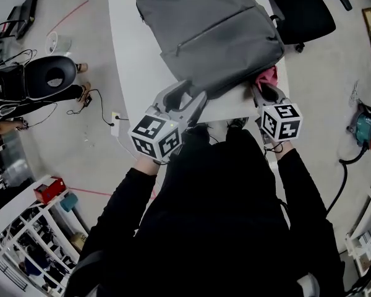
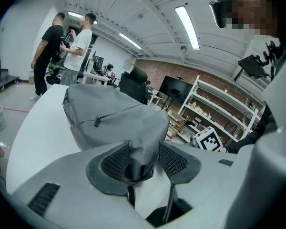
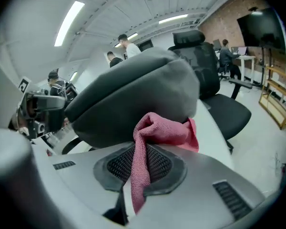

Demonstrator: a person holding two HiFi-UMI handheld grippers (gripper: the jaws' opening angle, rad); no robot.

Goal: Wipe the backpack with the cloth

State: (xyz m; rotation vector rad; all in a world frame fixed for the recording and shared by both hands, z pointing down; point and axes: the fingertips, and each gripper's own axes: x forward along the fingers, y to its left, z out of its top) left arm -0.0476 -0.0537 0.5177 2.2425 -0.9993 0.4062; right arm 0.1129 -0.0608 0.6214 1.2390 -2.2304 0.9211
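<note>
Here, in the head view, the grey backpack (image 1: 213, 33) lies flat on the white table (image 1: 133, 67), zip pocket facing up and its lower edge at the table's near end, towards the person. The left gripper (image 1: 191, 101) meets that edge at the near left corner. The right gripper (image 1: 267, 93) sits at the near right corner, with the pink cloth (image 1: 267, 76) bunched against the bag there. In the left gripper view, the backpack (image 2: 114, 116) stretches away across the table, smooth and softly rounded. A fold of its grey corner fabric is pinched between the two ribbed pads of the left gripper (image 2: 142, 159), and a dark strap hangs below. In the right gripper view, the right gripper (image 3: 140, 163) has its jaws closed on a strip of the cloth (image 3: 159, 130). The rest of the cloth is bunched just beyond the tips, touching the underside of the bag's bulging corner (image 3: 133, 99).
</note>
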